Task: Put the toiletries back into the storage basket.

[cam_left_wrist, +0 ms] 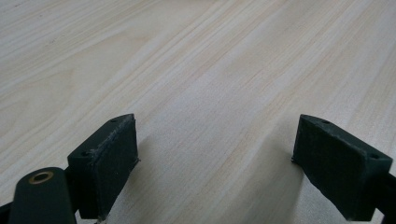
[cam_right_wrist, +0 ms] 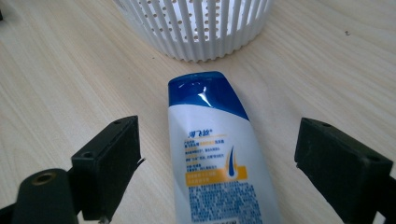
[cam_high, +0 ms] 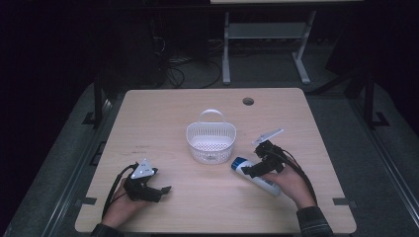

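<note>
High view is showing a light wood bench with a white slatted basket sitting near its centre, handle at the far side. Shampoo bottle, white with a blue cap end, is lying flat on the bench toward the near right, cap end pointing at the basket and stopping just beside it, not touching.

Right tongs are hovering over the bottle's cap half, held by the person's right hand. Right gripper view: right tongs are standing wide, jaws straddling the bottle with clear bench on both sides of it, no contact. Basket wall is sitting just past the blue cap.

Left tongs are sitting near the near left edge of the bench, well apart from basket and bottle, held by the left hand. Left gripper view: left tongs are gaping wide over bare wood, holding nothing.
</note>
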`<move>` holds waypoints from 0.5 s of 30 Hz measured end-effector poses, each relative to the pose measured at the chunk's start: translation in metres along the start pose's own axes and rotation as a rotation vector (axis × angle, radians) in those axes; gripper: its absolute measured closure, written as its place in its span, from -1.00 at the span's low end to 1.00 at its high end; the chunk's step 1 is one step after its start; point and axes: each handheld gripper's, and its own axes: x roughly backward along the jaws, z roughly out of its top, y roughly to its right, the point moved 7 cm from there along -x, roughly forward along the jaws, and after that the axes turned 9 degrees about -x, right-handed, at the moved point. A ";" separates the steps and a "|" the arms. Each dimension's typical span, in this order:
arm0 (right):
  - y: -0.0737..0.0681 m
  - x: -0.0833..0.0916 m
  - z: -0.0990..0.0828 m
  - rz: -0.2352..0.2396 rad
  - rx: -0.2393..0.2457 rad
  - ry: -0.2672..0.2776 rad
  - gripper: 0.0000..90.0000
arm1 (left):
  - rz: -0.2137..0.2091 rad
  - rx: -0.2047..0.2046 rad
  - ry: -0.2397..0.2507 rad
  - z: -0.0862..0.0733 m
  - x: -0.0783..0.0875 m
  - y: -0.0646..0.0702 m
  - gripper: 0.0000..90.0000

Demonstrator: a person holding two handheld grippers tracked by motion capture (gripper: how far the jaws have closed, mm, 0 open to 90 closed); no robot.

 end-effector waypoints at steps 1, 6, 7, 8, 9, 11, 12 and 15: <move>0.000 -0.002 0.000 -0.001 0.004 -0.007 -0.69 | 0.000 0.000 0.000 0.000 0.000 0.000 -0.71; 0.003 -0.015 -0.001 -0.013 0.016 -0.051 -0.69 | 0.000 0.000 0.000 0.000 0.000 0.000 -0.71; 0.003 -0.015 -0.001 -0.013 0.016 -0.051 -0.69 | 0.000 -0.004 -0.003 0.000 0.000 0.000 -0.71; 0.004 -0.020 -0.001 -0.019 0.023 -0.063 -0.69 | -0.001 -0.003 -0.002 0.000 0.000 0.000 -0.71; 0.004 -0.021 -0.001 -0.018 0.026 -0.070 -0.69 | -0.001 -0.004 -0.003 0.000 0.000 0.000 -0.72; 0.003 -0.026 0.000 -0.021 0.034 -0.079 -0.69 | -0.001 -0.004 -0.002 0.000 0.000 0.000 -0.71; 0.003 -0.028 0.000 -0.022 0.037 -0.087 -0.69 | -0.001 -0.001 0.000 0.000 0.000 0.000 -0.71; 0.003 -0.033 -0.002 -0.029 0.045 -0.110 -0.69 | -0.001 -0.005 -0.003 0.000 0.000 0.000 -0.71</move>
